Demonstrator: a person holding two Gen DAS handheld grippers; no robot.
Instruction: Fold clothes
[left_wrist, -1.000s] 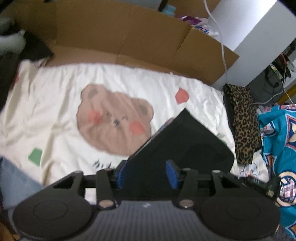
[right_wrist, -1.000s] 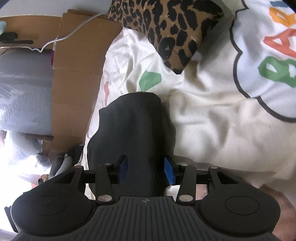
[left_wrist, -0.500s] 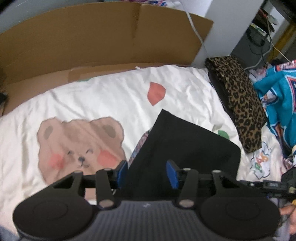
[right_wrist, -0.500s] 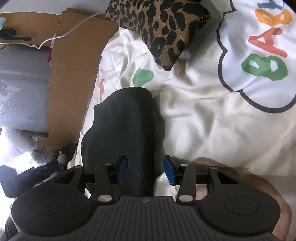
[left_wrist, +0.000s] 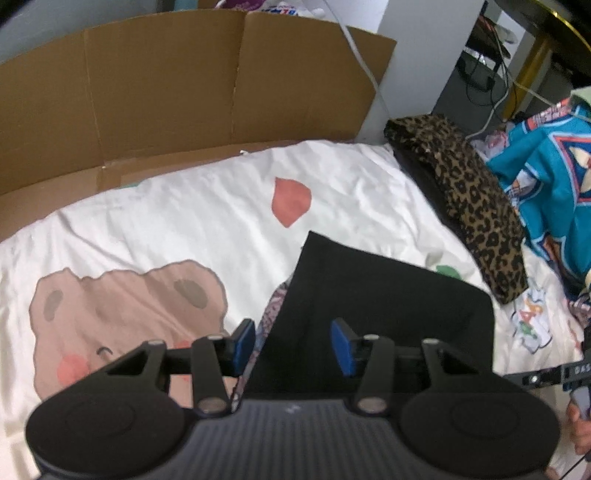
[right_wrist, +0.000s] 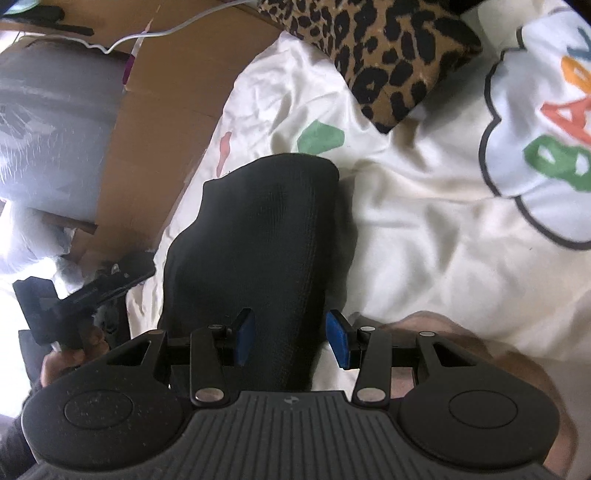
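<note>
Bedding: white sheet (left_wrist: 221, 206) with bear print, cardboard wall (left_wrist: 166, 92) at 12 o'clock. Black garment (left_wrist: 376, 302) lies partly folded mid-sheet, leopard-print fabric (left_wrist: 472, 199) near it at 2 o'clock.

Left gripper (left_wrist: 293, 345): jaws part-open and closing, garment's edge between them; cannot tell if the pads bite. Right gripper (right_wrist: 290, 339): jaws half-spread astride the garment's other end, pads apparently not pressing.

Step, judged: laying a fold. Advice: grip both corners evenly, keep the edge taut, lower together, align edges before letting go.
</note>
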